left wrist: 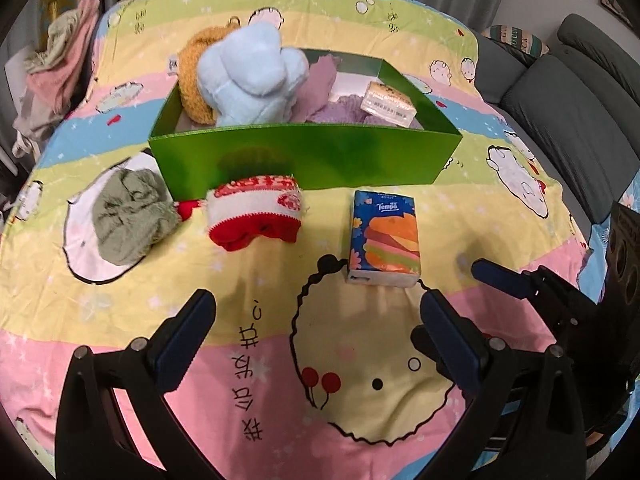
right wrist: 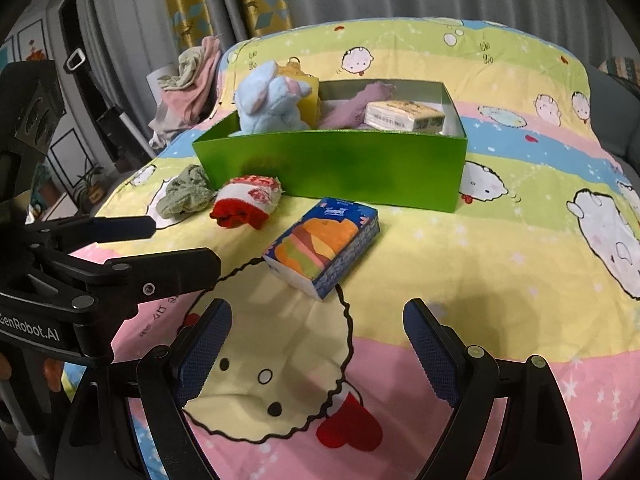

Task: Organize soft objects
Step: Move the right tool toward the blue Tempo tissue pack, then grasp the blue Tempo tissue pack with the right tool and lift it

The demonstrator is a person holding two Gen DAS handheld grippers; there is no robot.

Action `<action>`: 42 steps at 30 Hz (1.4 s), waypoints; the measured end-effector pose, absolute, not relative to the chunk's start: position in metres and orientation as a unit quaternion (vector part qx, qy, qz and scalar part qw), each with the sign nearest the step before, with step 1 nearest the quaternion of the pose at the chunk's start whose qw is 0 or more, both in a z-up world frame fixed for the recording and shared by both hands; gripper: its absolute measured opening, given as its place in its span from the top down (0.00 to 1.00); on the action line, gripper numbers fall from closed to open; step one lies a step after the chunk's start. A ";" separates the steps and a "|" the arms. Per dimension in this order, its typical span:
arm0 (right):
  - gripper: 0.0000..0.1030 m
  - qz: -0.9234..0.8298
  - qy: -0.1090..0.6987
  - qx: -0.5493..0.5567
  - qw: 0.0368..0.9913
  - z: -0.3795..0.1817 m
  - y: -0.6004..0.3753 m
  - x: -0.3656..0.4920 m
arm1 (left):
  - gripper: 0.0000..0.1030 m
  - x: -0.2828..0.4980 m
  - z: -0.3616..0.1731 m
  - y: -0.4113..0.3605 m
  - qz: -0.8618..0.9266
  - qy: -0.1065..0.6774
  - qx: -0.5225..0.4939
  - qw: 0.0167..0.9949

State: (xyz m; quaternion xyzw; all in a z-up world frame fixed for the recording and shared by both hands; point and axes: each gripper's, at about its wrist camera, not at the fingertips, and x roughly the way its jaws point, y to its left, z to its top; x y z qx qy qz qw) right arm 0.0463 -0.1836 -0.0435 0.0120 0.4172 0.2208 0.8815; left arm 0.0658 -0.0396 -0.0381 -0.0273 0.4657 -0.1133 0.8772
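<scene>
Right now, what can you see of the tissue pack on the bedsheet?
The tissue pack is a soft plastic-wrapped block, blue with a burger picture and "Tempo" printed on top, its near end white. It looks sealed and lies flat on the sheet, in front of the green box and apart from it. Neither gripper touches it.

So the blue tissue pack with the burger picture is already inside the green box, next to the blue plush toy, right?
Not quite. The blue tissue pack lies on the bedsheet in front of the green box, as the right wrist view shows. The blue plush toy is inside.
</scene>
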 end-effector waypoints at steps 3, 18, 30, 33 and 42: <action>0.14 0.225 0.423 0.012 0.878 -0.049 -0.182 0.051 | 0.01 0.072 -0.044 -0.040 -0.125 0.473 -0.037 0.872; 0.14 0.243 0.441 -0.005 0.864 -0.064 -0.171 0.080 | 0.03 0.105 -0.066 -0.056 -0.200 0.497 -0.088 0.840; 0.38 0.265 0.450 -0.024 0.853 -0.066 -0.159 0.098 | 0.43 0.121 -0.075 -0.059 -0.223 0.503 -0.112 0.828; 0.48 0.269 0.450 -0.026 0.851 -0.067 -0.158 0.098 | 0.49 0.122 -0.076 -0.055 -0.226 0.505 -0.128 0.823; 0.53 0.282 0.435 -0.036 0.854 -0.060 -0.153 0.088 | 0.50 0.107 -0.067 -0.057 -0.222 0.500 -0.103 0.830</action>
